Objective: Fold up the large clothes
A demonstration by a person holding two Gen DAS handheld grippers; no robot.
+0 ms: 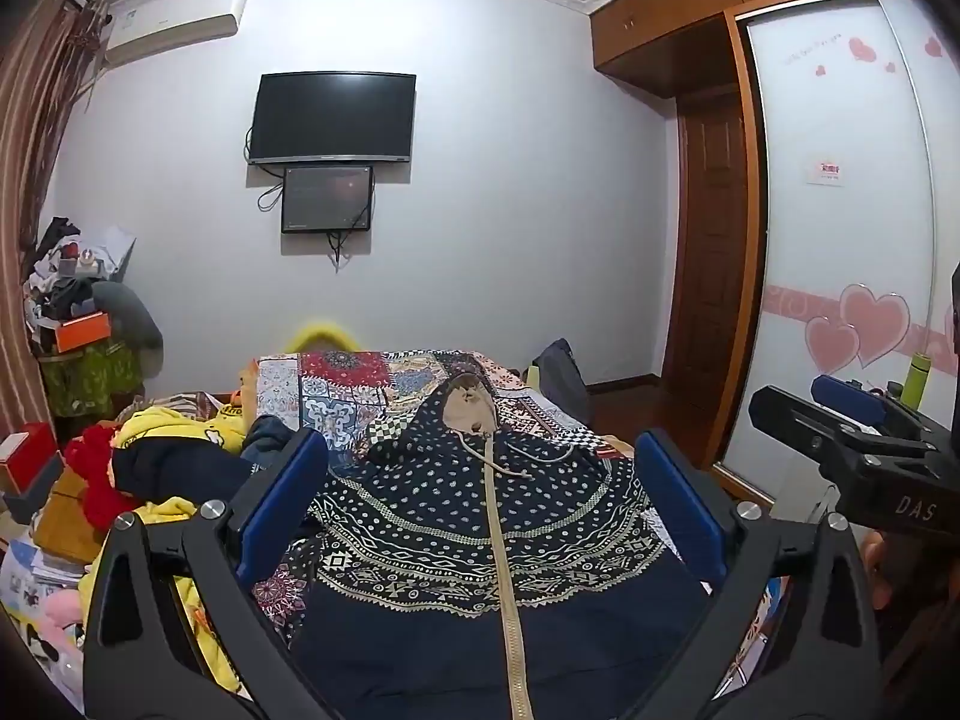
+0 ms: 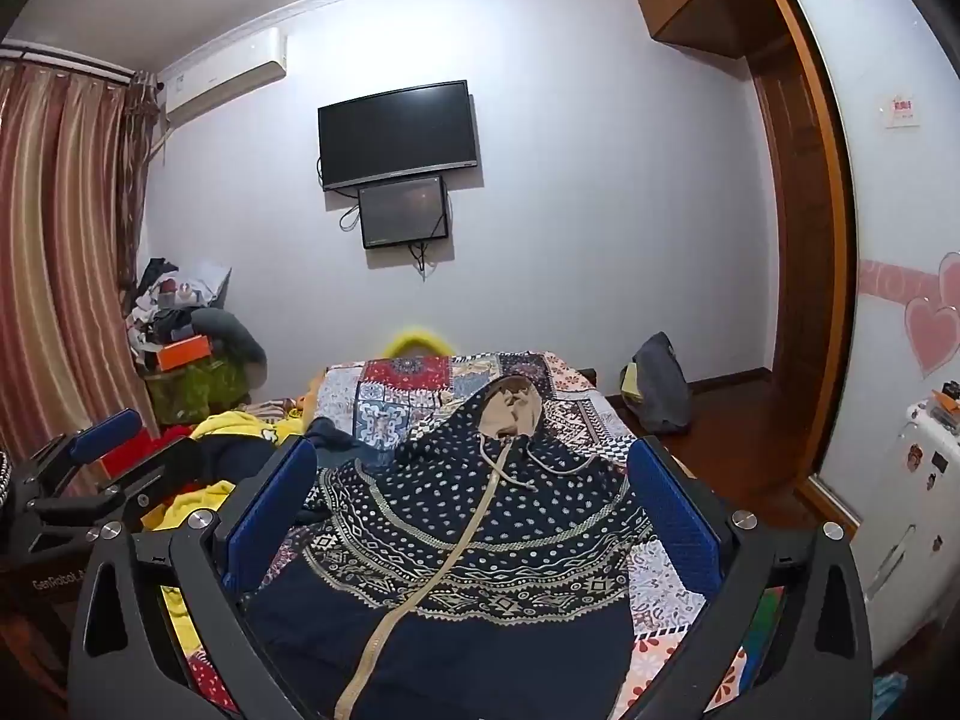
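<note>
A navy hooded jacket (image 1: 456, 516) (image 2: 480, 516) with white dots, patterned bands and a tan zipper lies front up on the patchwork bed cover (image 1: 342, 390) (image 2: 408, 390). Its tan-lined hood points away from me. My left gripper (image 1: 480, 441) hovers open above the jacket's chest, blue pads wide apart with nothing between them. My right gripper (image 2: 472, 447) is open and empty too, just over the same garment. Each shows in the other's view: the right gripper (image 1: 840, 420) at the right edge, the left gripper (image 2: 120, 456) at the left edge.
A heap of yellow, red and dark clothes (image 1: 162, 450) (image 2: 240, 438) lies on the bed's left side. Cluttered boxes (image 1: 78, 324) stand by the curtain. A grey bag (image 2: 660, 384) sits on the floor by the wardrobe (image 1: 840, 210). Two screens (image 1: 333, 117) hang on the far wall.
</note>
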